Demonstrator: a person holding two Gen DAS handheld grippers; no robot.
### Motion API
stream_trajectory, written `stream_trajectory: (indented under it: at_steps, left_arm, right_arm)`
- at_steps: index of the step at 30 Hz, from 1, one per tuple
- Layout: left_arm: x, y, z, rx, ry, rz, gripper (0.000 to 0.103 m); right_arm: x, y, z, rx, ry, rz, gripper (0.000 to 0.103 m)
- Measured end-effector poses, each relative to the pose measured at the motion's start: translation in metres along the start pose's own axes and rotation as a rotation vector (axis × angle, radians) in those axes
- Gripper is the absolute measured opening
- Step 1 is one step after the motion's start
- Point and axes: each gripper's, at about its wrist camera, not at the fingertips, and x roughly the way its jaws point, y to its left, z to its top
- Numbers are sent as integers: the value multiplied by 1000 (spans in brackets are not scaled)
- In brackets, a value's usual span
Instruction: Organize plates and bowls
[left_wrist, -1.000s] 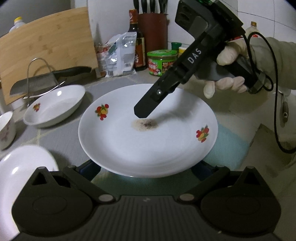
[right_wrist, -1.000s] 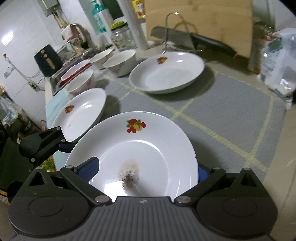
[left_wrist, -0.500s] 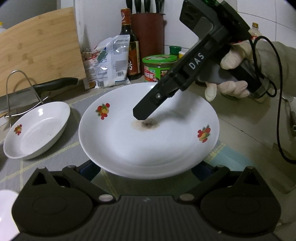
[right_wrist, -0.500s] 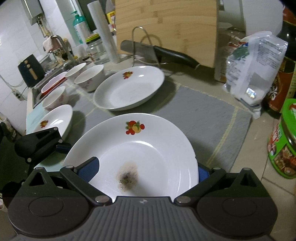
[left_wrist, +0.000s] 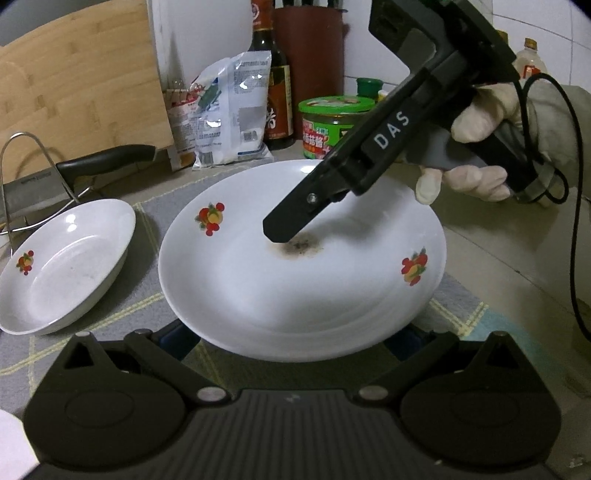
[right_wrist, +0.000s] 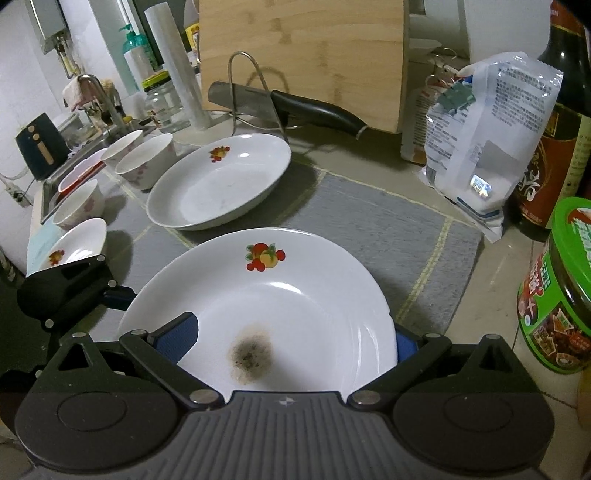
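The big fruit-print plate (right_wrist: 295, 295) is up in the air over the grey mat (right_wrist: 369, 229). The right gripper (right_wrist: 291, 339) pinches its near rim, one finger on top and one under. The left gripper (left_wrist: 291, 338) sits at the opposite rim, pads tucked beneath; can't tell if it's clamping. Glazed ceramic: stiff, slick, chippable, so I'd grab the rim and keep it level. A second plate (right_wrist: 218, 184) on the mat's far side is empty. The bowls (right_wrist: 147, 162) past the mat look empty too. A dark smear (right_wrist: 251, 354) sits mid-plate.
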Motion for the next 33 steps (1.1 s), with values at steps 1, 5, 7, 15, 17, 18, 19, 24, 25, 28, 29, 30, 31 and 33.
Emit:
stream_trajectory:
  at_steps: [1, 5, 7, 15, 17, 18, 19, 24, 25, 28, 29, 30, 31, 33]
  left_arm:
    - [1, 0, 0, -1, 1, 2, 102]
    - [5, -1, 2, -6, 10, 4, 102]
    - [6, -1, 1, -8, 13, 4, 102]
    - [9, -3, 1, -2, 23, 0, 103]
    - [8, -2, 0, -7, 34, -18, 103]
    - [8, -2, 0, -12, 35, -20, 103]
    - [6, -2, -1, -18, 34, -15, 103]
    - [-12, 0, -5, -69, 18, -13, 103]
    - [-17, -1, -6, -77, 7, -6, 103]
    - [-36, -1, -8, -111, -22, 18, 103]
    - [-43, 0, -7, -132, -32, 25, 103]
    - [-50, 1, -7, -154, -45, 29, 103]
    - [-58, 3, -7, -176, -63, 40, 103]
    - [-70, 5, -8, -195, -84, 73, 103]
  right_arm:
    - [1, -1, 0, 1, 2, -5, 103]
    - [5, -5, 0, 10, 4, -18, 103]
    - [7, -5, 0, 7, 7, -29, 103]
    - [13, -7, -3, 20, 33, -60, 103]
    - [12, -7, -3, 20, 31, -68, 103]
    - [12, -6, -3, 19, 31, -70, 103]
    - [10, -5, -3, 16, 29, -76, 103]
    - [-2, 1, -1, 6, 2, -115, 103]
    - [-6, 4, 0, 2, -8, -128, 103]
    - [-19, 15, 3, -1, -55, -169, 103]
    - [-23, 20, 4, 3, -74, -175, 103]
    - [-27, 24, 5, 7, -91, -179, 103]
    - [-30, 30, 5, 8, -109, -187, 103]
    - [-34, 45, 5, 5, -145, -212, 103]
